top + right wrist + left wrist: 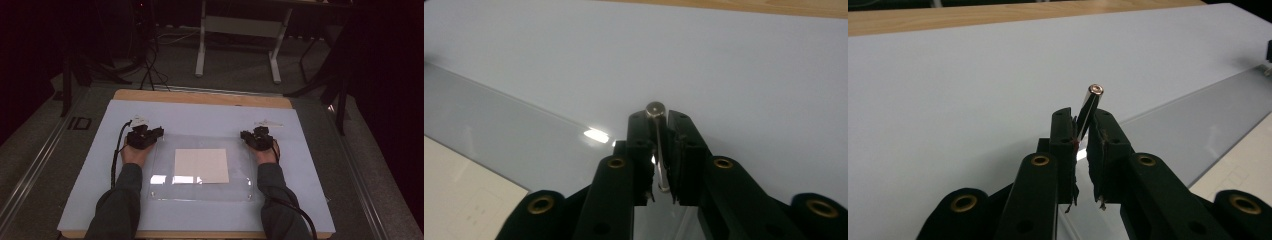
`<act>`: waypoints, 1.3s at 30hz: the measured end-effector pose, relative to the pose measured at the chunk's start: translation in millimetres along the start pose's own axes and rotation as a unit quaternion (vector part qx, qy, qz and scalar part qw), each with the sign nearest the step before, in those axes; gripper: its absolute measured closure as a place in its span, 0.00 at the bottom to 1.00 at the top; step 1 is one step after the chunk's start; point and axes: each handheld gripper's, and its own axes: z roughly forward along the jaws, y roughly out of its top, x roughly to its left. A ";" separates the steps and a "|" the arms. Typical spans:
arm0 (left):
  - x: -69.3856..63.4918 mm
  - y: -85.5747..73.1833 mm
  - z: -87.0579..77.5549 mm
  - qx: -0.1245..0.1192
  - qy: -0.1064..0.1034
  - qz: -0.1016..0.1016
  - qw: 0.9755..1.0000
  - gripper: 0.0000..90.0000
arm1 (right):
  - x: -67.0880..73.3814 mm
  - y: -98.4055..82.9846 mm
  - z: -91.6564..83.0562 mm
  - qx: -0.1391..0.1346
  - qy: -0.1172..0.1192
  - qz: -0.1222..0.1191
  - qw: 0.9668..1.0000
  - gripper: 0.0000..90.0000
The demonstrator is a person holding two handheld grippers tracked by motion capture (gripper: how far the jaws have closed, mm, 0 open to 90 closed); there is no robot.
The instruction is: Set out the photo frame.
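Note:
A clear plastic sheet (pixel 200 192) lies on the pale blue mat (pixel 200 115), with a white paper square (pixel 201 165) under its middle. My left gripper (pixel 158 133) rests at the sheet's far left corner. In the left gripper view its jaws (pixel 1082 117) are shut on a thin metal pin (pixel 1092 100) that leans right, its shiny tip up. At the far right corner sits my right gripper (pixel 245 135). The right gripper view has the jaws (pixel 658 120) shut on a second round-headed metal pin (pixel 655 109). The sheet's edge (pixel 499 125) runs beside them.
Two small pale items lie on the mat beyond the grippers, one far left (pixel 140 120) and one far right (pixel 268 123). The wooden table edge (pixel 200 97) borders the mat at the back. Beyond it are white desk legs (pixel 201 55) and floor cables (pixel 150 70).

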 end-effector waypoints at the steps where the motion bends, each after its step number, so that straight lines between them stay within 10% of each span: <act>1: 0.8 -0.1 0.0 0.000 -0.002 -0.001 1.000 0.90 | -0.4 -0.4 -0.9 -0.002 0.003 0.001 1.000 0.88; 25: 2.9 0.1 2.2 -0.004 -0.010 -0.007 1.000 0.90 | -0.2 0.6 -8.1 -0.009 0.003 -0.033 0.999 0.91; 39: 3.0 8.2 4.1 -0.005 -0.012 -0.019 1.000 0.92 | -4.3 7.0 -9.5 -0.003 0.019 -0.001 1.000 0.91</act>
